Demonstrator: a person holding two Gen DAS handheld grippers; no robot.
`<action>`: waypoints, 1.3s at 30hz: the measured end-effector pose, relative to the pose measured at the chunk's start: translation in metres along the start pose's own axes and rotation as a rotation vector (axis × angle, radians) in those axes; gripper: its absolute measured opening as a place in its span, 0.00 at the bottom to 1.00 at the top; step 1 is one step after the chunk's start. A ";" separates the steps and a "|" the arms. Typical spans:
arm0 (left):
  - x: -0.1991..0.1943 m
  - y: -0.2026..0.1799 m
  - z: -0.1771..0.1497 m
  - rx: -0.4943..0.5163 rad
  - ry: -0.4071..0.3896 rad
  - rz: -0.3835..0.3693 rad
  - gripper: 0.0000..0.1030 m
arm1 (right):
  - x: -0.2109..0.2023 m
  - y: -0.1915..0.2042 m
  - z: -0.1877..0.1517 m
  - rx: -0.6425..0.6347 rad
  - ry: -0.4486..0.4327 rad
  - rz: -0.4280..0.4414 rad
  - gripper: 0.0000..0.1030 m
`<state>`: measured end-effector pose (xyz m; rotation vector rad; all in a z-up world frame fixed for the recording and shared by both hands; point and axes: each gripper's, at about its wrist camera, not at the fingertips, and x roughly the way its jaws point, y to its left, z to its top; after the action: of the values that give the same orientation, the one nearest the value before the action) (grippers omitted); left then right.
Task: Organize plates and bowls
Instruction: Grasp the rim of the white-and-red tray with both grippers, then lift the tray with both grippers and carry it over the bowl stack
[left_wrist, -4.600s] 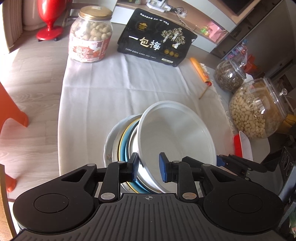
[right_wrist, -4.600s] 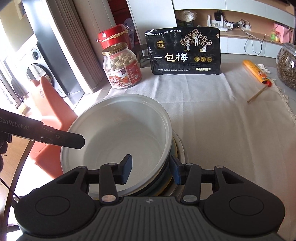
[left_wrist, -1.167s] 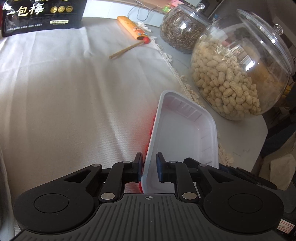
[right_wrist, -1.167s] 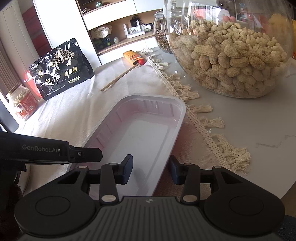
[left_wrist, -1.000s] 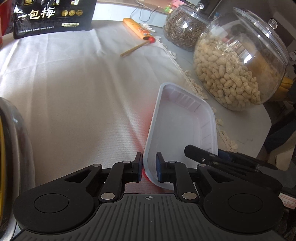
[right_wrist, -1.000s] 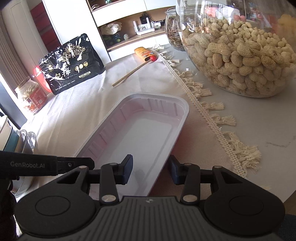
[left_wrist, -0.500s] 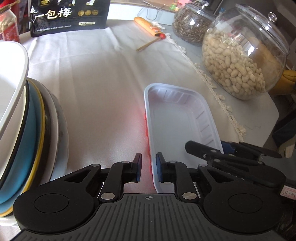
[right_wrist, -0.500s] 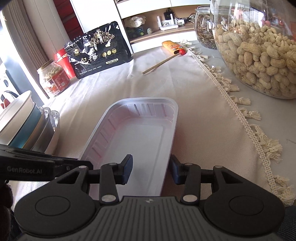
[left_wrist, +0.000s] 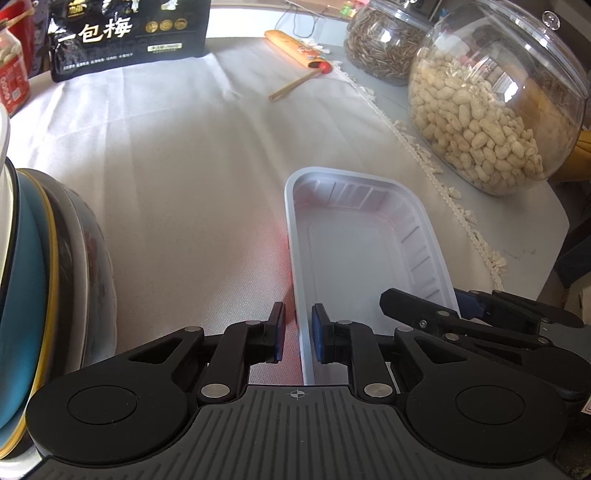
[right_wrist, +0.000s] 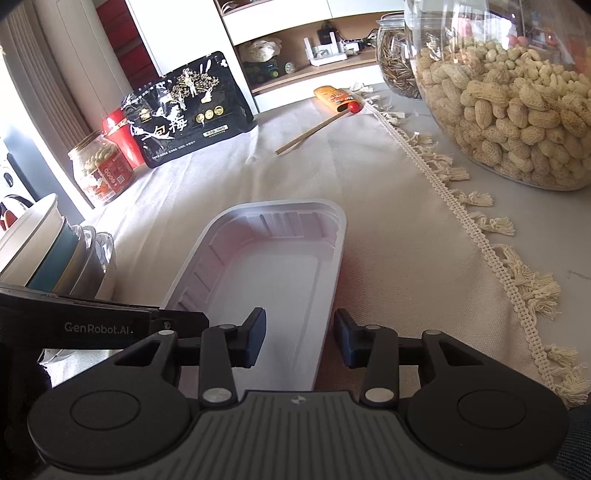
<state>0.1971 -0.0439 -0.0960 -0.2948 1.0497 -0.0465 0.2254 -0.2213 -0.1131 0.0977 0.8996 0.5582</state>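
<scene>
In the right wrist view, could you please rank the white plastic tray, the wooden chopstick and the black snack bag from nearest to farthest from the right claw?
1. White plastic tray: its right rim lies between the right claw jaws.
2. Wooden chopstick: mid-cloth, beyond the tray.
3. Black snack bag: standing at the far left edge.

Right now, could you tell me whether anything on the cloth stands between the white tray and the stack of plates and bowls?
Nothing visible does. The white tray lies on the cloth, and only bare cloth separates it from the stack of plates and bowls. The wooden stick lies well beyond both.
</scene>
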 end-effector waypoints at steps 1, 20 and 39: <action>-0.001 0.001 -0.002 -0.002 0.001 -0.004 0.18 | 0.000 0.003 -0.001 -0.011 0.002 0.005 0.35; -0.011 0.001 -0.014 -0.018 0.021 0.043 0.17 | -0.003 0.008 -0.006 -0.008 0.013 0.041 0.35; -0.023 -0.001 -0.011 -0.037 -0.125 0.012 0.23 | -0.021 0.022 -0.001 0.002 -0.045 -0.044 0.32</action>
<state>0.1765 -0.0428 -0.0817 -0.3208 0.9285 0.0017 0.2057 -0.2131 -0.0921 0.0918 0.8566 0.5126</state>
